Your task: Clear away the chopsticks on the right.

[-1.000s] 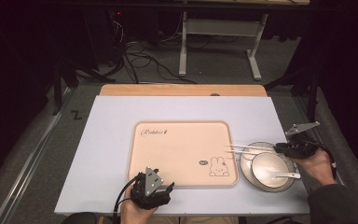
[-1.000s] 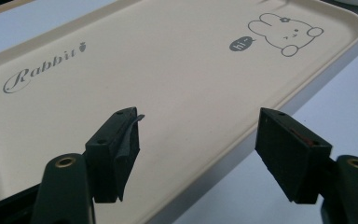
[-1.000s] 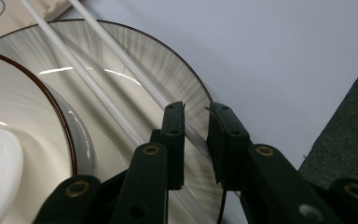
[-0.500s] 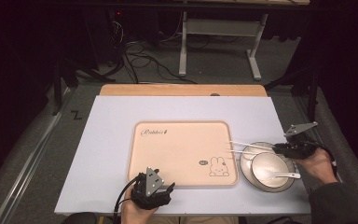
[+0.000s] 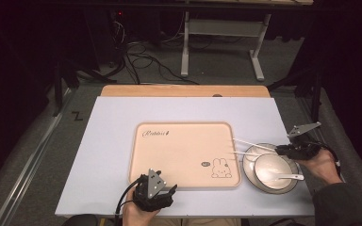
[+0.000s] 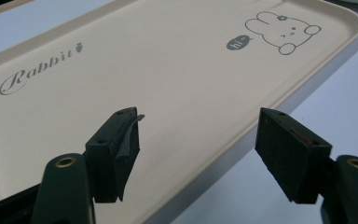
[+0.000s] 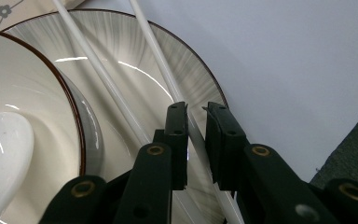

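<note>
My right gripper (image 7: 196,140) has just been closing its jaws around one chopstick (image 7: 161,70) lying across the plate (image 7: 135,60) rim, long axis running ahead; left gripper (image 6: 198,154) gapes idle.

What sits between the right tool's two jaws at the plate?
One white chopstick runs between the right tool's jaws, which have just been closing; the second chopstick lies beside them on the plate, in the right gripper view.

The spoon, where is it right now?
In the high view, the white spoon lies in the bowl on the plate, right of the rabbit tray, with its handle pointing towards the person's right hand.
</note>
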A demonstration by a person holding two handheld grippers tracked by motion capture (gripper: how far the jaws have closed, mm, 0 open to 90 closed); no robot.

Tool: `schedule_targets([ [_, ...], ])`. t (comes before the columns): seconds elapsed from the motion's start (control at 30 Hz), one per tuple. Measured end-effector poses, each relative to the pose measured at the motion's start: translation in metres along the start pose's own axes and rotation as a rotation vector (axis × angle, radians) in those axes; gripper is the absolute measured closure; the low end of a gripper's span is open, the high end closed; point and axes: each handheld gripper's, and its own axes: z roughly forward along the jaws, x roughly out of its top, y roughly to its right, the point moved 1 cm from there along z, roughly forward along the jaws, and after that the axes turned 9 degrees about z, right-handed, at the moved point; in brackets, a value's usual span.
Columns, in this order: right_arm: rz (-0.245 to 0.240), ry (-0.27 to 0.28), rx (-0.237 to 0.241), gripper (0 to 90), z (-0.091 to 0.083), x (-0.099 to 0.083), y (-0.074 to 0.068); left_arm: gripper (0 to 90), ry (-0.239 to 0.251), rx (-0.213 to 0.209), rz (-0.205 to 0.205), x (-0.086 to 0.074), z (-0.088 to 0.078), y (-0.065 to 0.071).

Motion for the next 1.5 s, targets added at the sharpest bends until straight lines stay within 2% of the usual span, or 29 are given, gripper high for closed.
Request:
schedule_targets([
  [0.27,-0.021,0.001,0.008,82.2,0.0,0.0,0.002,30.9,-0.004,-0.003,0.004,0.0,0.0,0.0],
  [0.57,-0.003,0.002,0.016,84.7,-0.001,-0.002,0.005,30.9,-0.01,-0.004,0.012,-0.001,0.0,0.0],
  [0.9,-0.01,-0.002,0.014,85.6,-0.001,-0.001,0.004,31.1,-0.008,-0.006,0.009,-0.001,0.0,0.001],
  [1.07,0.012,0.019,0.014,85.8,-0.001,-0.001,0.003,31.1,-0.006,-0.007,0.004,-0.001,0.0,0.001],
  [1.1,0.029,0.015,0.014,85.8,-0.002,-0.001,0.002,31.1,-0.009,-0.008,0.008,-0.001,0.0,0.0],
  [1.23,0.018,0.026,0.012,85.8,-0.003,0.001,0.002,31.2,-0.008,-0.01,0.007,-0.001,0.0,0.001],
  [1.5,0.034,0.058,-0.004,86.0,-0.012,0.004,-0.003,31.7,0.0,-0.026,0.007,-0.001,0.0,0.003],
])
